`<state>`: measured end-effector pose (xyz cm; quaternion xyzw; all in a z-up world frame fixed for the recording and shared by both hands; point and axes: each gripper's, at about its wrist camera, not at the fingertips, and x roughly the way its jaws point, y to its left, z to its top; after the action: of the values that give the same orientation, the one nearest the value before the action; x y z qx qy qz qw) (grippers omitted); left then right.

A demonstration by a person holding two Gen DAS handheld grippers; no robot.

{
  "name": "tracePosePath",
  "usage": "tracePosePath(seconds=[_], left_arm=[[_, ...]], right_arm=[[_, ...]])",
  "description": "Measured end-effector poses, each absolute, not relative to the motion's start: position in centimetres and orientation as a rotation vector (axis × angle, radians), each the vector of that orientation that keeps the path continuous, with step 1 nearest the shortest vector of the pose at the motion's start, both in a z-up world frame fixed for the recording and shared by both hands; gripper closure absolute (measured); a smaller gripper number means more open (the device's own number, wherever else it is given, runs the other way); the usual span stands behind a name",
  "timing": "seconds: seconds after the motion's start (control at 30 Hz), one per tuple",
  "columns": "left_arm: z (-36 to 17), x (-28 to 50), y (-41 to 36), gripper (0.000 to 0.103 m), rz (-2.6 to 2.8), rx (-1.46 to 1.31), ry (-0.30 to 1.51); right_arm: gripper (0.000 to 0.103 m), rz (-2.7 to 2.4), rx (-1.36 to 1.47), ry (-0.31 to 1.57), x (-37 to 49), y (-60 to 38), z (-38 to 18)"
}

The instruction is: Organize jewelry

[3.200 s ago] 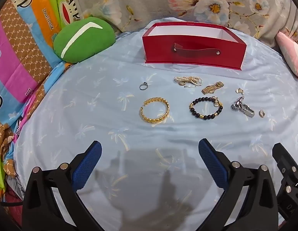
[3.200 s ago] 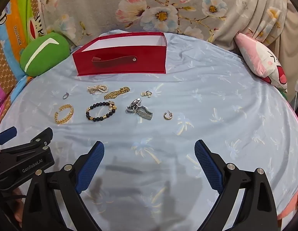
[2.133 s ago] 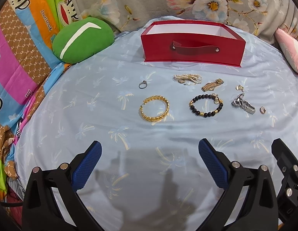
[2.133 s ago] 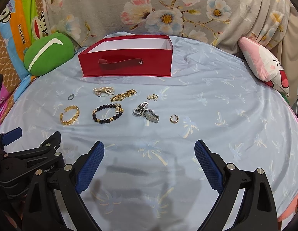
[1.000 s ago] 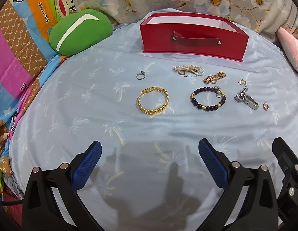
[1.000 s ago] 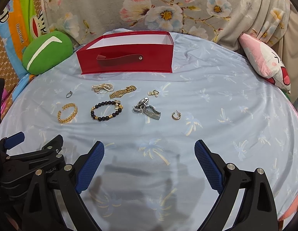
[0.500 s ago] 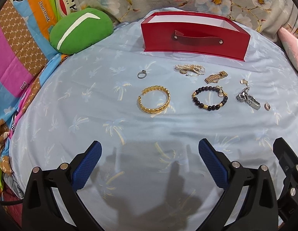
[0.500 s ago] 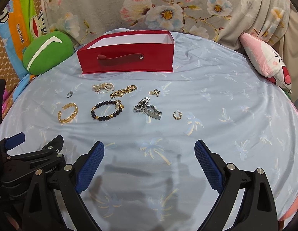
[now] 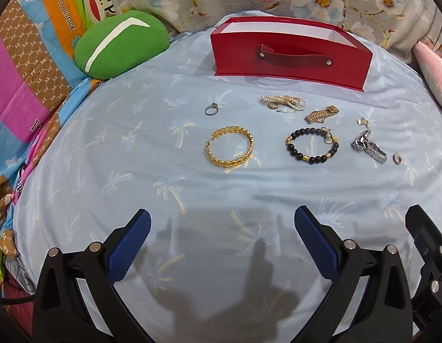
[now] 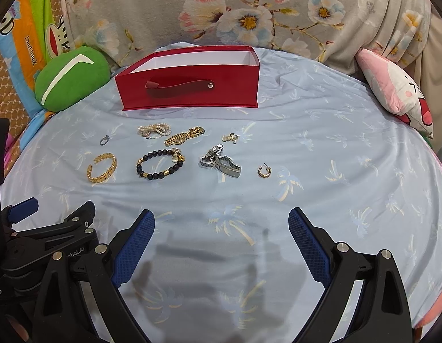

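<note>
An open red box (image 9: 289, 60) (image 10: 189, 85) stands at the back of a light blue sheet. In front of it lie a gold bangle (image 9: 229, 151) (image 10: 102, 167), a silver ring (image 9: 211, 110), a pearl piece (image 9: 282, 103), a gold chain (image 9: 321, 114), a black bead bracelet (image 9: 311, 145) (image 10: 159, 163), a silver watch band (image 9: 368, 147) (image 10: 221, 161) and small earrings (image 10: 264, 170). My left gripper (image 9: 221, 228) and right gripper (image 10: 221, 228) are open and empty, hovering short of the jewelry.
A green cushion (image 9: 121, 47) lies at the back left, a pink plush (image 10: 398, 91) at the back right. A floral fabric backs the bed. Patterned bedding (image 9: 26, 65) lies to the left. The left gripper's body (image 10: 43, 234) shows in the right wrist view.
Both grippers have drifted slightly forward toward the jewelry. Nothing was touched or picked up; both stay open.
</note>
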<state>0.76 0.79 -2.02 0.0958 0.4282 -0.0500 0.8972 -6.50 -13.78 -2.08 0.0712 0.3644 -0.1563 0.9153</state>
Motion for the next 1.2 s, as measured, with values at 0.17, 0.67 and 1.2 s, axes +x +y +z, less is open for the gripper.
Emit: tracePosePath(seconds=[0.17, 0.67, 1.2], left_arm=[[-2.1, 0.8, 0.9, 0.005, -0.103, 0.197, 0.891], [-2.9, 2.7, 3.8, 0.005, -0.034, 0.157, 0.921], [-4.1, 7.6, 2.9, 0.005, -0.103, 0.101, 0.969]], right_arm=[[0.01, -0.32, 0.148, 0.75, -6.5, -13.9, -2.1], [0.01, -0.301, 0.164, 0.761, -5.3, -14.3, -3.0], [0.034, -0.255, 0.197, 0.789, 1.7, -18.2, -5.1]])
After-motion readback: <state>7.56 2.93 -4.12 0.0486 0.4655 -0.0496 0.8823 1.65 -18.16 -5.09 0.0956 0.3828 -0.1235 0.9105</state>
